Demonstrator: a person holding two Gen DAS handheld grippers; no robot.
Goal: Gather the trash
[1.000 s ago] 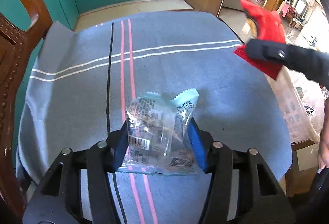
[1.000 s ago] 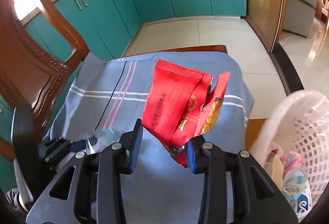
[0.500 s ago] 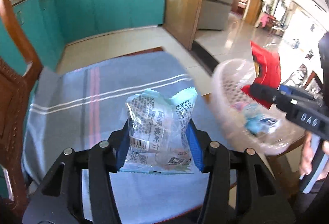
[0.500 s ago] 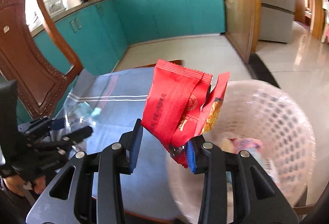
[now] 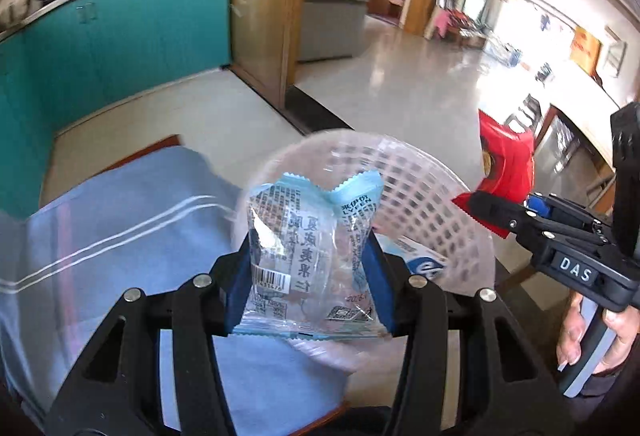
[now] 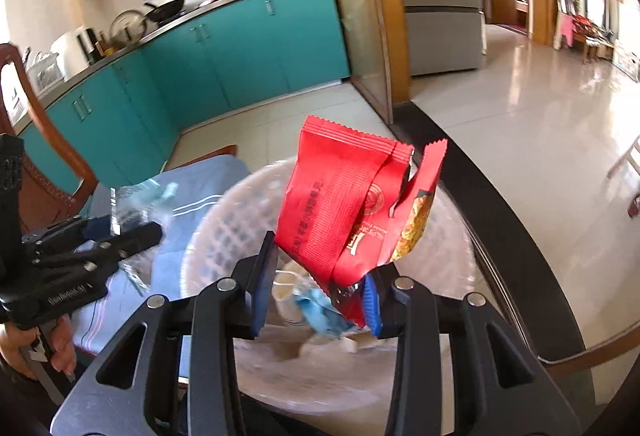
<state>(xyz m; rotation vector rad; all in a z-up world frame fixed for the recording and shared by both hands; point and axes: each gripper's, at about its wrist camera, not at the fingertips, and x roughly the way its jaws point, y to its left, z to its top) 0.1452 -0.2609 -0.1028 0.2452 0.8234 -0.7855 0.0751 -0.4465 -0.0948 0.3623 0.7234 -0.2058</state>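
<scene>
My left gripper (image 5: 308,292) is shut on a clear snack wrapper with pale blue edges (image 5: 308,244), held upright in front of a white lattice basket (image 5: 420,188). My right gripper (image 6: 320,288) is shut on a torn red snack wrapper (image 6: 344,204), which hangs over the basket's (image 6: 224,236) open mouth. The left wrist view also shows the right gripper (image 5: 480,200) with the red wrapper (image 5: 508,164) at the basket's right rim. The right wrist view shows the left gripper (image 6: 140,232) and clear wrapper (image 6: 136,196) at the basket's left side.
Crumpled blue trash (image 6: 320,312) lies inside the basket. The table under a blue-grey striped cloth (image 5: 120,216) lies to the left, with a wooden chair (image 6: 40,164) beyond it. Teal cabinets (image 5: 120,36) stand behind. A hand (image 5: 580,336) holds the right gripper's handle.
Both grippers have swung to the right, from over the striped cloth to the basket, each still holding its wrapper. The basket now fills the middle of both views.
</scene>
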